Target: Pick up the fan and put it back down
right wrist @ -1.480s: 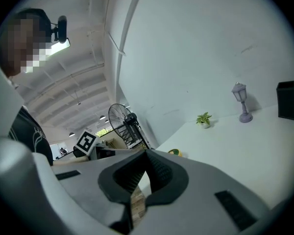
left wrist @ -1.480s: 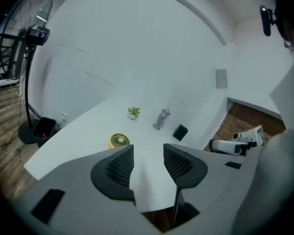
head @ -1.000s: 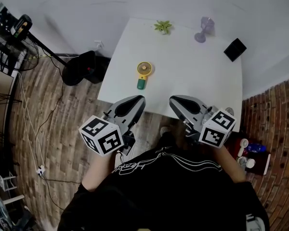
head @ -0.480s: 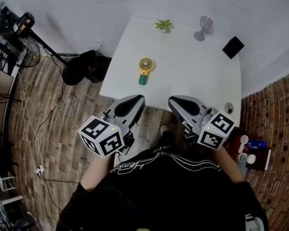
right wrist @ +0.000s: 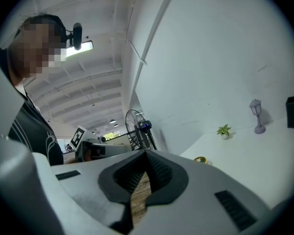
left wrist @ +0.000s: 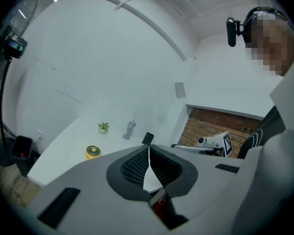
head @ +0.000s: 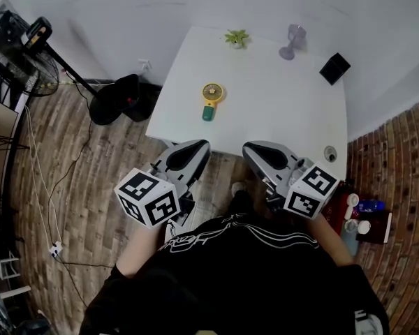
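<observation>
The small fan [head: 210, 98], with a yellow round head and a green handle, lies flat on the white table [head: 279, 117] near its left side. It also shows as a yellow disc, fan [left wrist: 92, 152] in the left gripper view and fan [right wrist: 200, 159] in the right gripper view. My left gripper [head: 197, 147] and right gripper [head: 254, 149] hover side by side in front of the table's near edge, over the wood floor. Both are short of the fan. Both are shut with nothing between the pads.
At the table's far edge stand a small potted plant [head: 236, 38], a purple lamp figurine [head: 291, 42] and a black box [head: 334, 68]. A small round object [head: 330, 155] sits at the near right corner. A floor fan on a stand [head: 28, 40] is to the left, and bottles [head: 356, 215] are on the floor to the right.
The table and fan sit slightly higher in the head view. Both grippers hold nearly the same spot in the picture and remain shut. The fan has not moved on the table.
</observation>
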### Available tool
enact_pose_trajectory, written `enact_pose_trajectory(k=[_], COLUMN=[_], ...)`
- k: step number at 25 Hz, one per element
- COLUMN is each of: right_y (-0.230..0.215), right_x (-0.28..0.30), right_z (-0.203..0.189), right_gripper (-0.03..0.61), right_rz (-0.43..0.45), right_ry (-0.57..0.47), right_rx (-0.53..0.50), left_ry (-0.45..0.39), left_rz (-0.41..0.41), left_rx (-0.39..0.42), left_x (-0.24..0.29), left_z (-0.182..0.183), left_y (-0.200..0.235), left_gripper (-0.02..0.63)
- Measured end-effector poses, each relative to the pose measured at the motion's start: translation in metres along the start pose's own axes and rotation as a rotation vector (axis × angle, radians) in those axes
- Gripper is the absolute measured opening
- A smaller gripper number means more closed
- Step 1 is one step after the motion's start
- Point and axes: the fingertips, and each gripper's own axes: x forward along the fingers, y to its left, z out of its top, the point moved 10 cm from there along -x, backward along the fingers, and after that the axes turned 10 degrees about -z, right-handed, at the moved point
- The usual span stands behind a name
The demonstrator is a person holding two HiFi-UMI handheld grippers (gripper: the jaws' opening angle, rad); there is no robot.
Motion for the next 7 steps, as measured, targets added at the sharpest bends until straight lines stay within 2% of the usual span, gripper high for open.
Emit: enact_pose_trajectory(k=[7], right_y=[0.0071], right_x=[-0.0089], right_z=[-0.0080], right_gripper=[0.000], right_rz=[-0.015], right_ry=[0.004], right_rx=[0.008], left_ry=[0.009], left_rz=[0.006], left_rx=[0.008], left_x=[-0.0058], left_z=[-0.0063], left_y=[-0.0089], left_gripper=[0.035])
